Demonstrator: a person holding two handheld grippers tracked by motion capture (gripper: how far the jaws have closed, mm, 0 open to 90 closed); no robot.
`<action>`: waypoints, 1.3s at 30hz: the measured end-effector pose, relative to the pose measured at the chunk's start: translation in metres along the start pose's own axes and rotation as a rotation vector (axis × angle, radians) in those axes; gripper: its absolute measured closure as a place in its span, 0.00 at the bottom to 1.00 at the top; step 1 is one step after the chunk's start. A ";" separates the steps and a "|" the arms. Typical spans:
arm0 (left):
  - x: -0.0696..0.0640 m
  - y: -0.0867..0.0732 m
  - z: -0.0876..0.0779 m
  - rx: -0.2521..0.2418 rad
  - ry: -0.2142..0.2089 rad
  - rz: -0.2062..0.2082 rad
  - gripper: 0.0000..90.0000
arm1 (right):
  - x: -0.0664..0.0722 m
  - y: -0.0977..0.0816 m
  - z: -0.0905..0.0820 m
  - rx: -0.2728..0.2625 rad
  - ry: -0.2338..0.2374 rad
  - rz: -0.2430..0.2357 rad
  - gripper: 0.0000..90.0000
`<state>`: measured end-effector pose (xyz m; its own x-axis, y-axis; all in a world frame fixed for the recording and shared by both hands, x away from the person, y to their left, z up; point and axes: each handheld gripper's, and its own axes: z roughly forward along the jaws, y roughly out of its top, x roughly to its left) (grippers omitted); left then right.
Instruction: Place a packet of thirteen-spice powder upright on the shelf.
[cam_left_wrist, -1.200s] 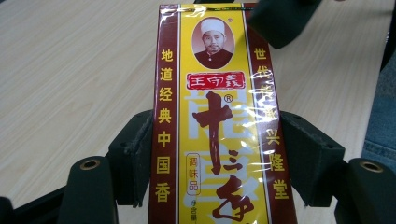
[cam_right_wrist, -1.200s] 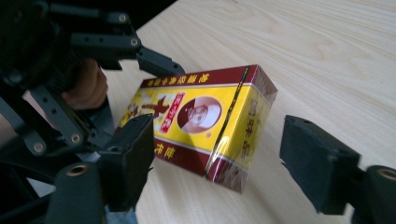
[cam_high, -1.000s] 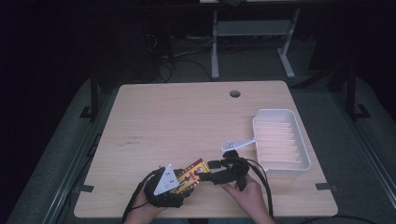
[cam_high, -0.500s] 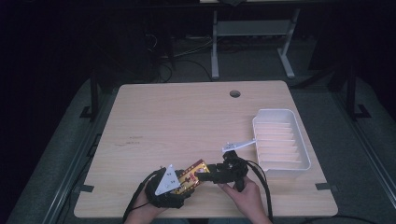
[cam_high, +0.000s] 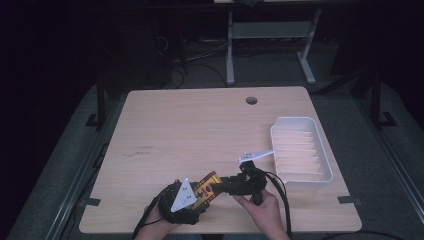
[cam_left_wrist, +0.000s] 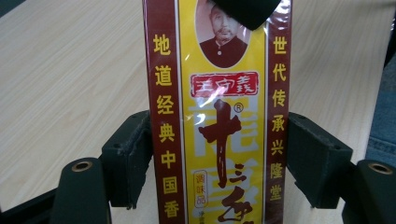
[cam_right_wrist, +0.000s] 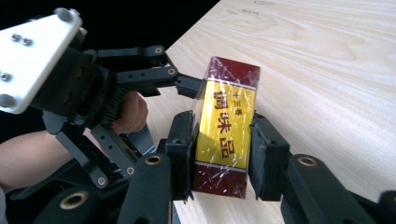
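I count one box (cam_high: 206, 187), yellow and dark red, at the near edge. My grippers are two: the left gripper (cam_high: 192, 197) and the right gripper (cam_high: 222, 186). One white tray (cam_high: 301, 154) sits at the right. All rests on one table (cam_high: 200, 130).

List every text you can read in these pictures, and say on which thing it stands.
All on the yellow and red box:
"王守義" in the red panel on its front
"十三" in large dark letters below
"地道经典中国香" down one red edge
"世代传承兴隆堂" down the other edge
"调味品" on its narrow side
The smaller print at the bottom: too small to read.
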<state>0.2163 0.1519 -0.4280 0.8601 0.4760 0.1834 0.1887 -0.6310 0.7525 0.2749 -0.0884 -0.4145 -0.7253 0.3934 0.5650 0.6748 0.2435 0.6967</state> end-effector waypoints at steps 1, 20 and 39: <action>0.000 0.000 0.000 -0.005 -0.001 -0.004 0.32 | 0.001 0.000 0.000 -0.001 0.001 0.000 0.73; 0.007 -0.006 -0.003 -0.015 -0.049 -0.040 0.31 | 0.003 0.009 -0.018 -0.011 -0.017 -0.062 0.75; 0.041 -0.025 -0.023 -0.045 -0.019 -0.205 0.30 | 0.004 0.032 -0.052 0.080 -0.163 -0.226 0.75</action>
<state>0.2361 0.2017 -0.4250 0.8148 0.5796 0.0125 0.3393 -0.4942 0.8004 0.2867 -0.1253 -0.3670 -0.8311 0.4573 0.3164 0.5120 0.4076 0.7561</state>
